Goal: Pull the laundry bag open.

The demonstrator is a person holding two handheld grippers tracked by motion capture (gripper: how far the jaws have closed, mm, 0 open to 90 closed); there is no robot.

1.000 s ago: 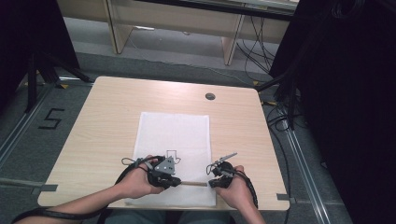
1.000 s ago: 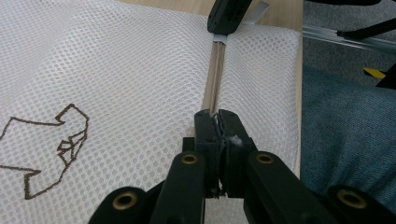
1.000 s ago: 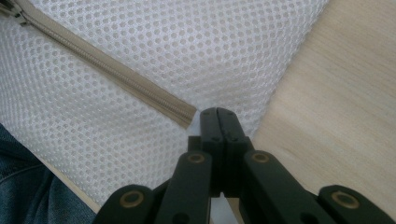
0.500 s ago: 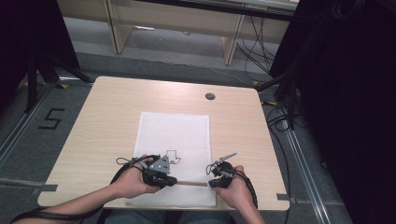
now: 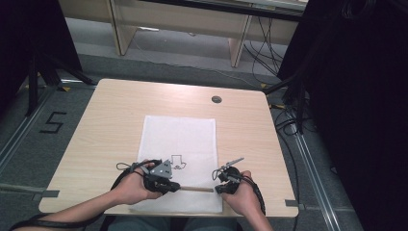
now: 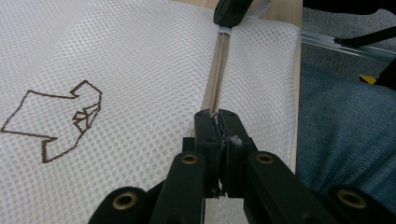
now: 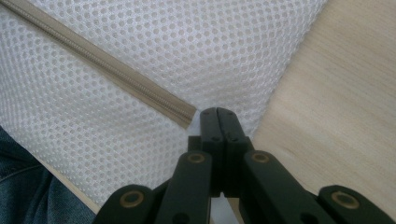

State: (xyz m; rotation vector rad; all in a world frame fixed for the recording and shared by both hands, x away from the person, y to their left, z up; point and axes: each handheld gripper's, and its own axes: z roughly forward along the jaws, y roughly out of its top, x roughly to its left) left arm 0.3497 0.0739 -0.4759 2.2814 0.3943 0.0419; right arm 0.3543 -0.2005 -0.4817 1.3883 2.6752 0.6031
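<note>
A: Near edge? 
B: Left gripper (image 5: 169, 185) pinched shut on the zipper (image 5: 196, 189); right gripper (image 5: 220, 187) closed on the white mesh bag (image 5: 179, 139)'s corner, on the wooden table (image 5: 110, 115).
A: Beyond? 
B: Grey floor, desk legs (image 5: 120, 29). Nothing moved since earlier.

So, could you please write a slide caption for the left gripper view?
Left hand-held gripper shut on the beige zipper of a white mesh bag.

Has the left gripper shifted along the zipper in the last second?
No. The left gripper stays beside the drawing on the mesh bag.
</note>
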